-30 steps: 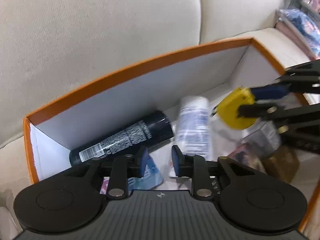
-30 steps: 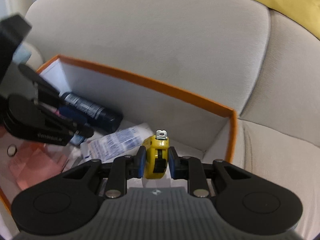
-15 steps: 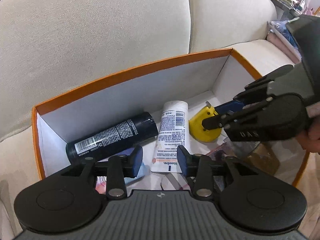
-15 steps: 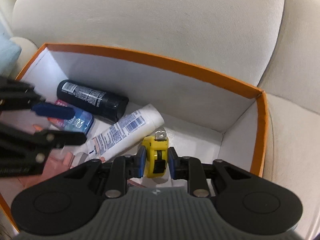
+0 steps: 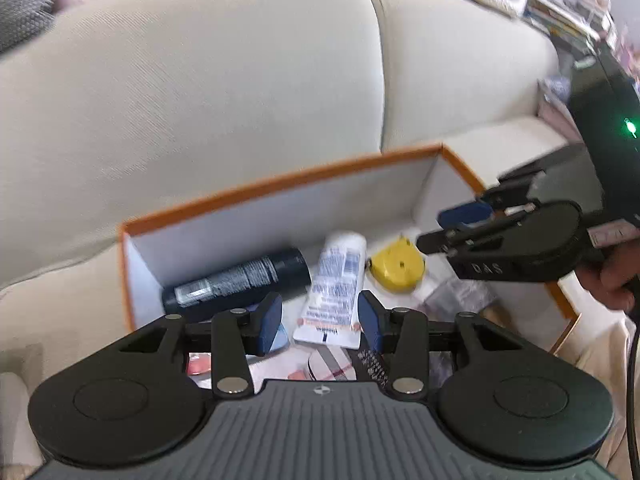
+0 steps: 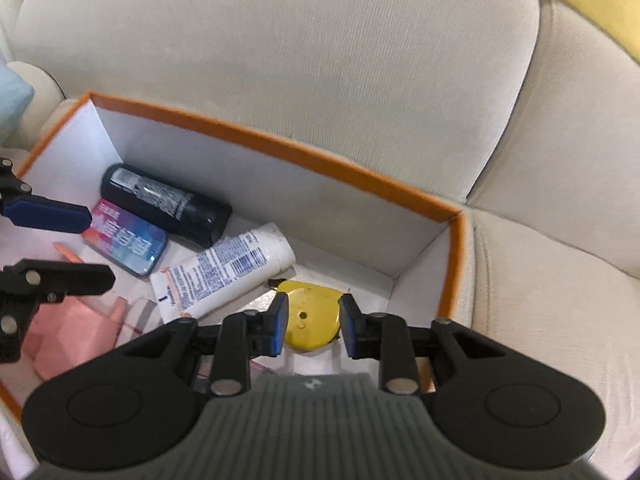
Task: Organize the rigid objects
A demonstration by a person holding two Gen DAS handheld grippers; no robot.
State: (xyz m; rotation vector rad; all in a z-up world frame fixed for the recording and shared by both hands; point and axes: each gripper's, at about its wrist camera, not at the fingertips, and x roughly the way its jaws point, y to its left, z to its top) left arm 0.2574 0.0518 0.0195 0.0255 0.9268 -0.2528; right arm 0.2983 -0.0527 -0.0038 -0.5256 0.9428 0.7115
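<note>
One yellow tape measure (image 6: pixel 310 318) lying flat on the floor of an orange-rimmed white box (image 6: pixel 280 148), near the box's right end wall. Seen between the two blue pads of the right gripper (image 6: pixel 311 326), jaws opening, pads not pressing on it, gripper above it. Just left of the tape, one white tube (image 6: pixel 224 272) lying on its side, cap toward the back wall. Beyond the tube, one black spray can (image 6: pixel 164 204) lying along the back wall. In front of the can, one small colourful pack (image 6: pixel 126 236). Further forward, pink paper (image 6: pixel 68 332), count unclear.

One left gripper (image 5: pixel 319 322), raised over the box, jaws opening, nothing between its pads; tube, can and tape (image 5: pixel 396 268) in view beyond them. One hand (image 5: pixel 618 276) on the right gripper's handle at the right edge of the left view.

One cream sofa (image 6: pixel 280 40) under and behind the box, two back cushions showing.
</note>
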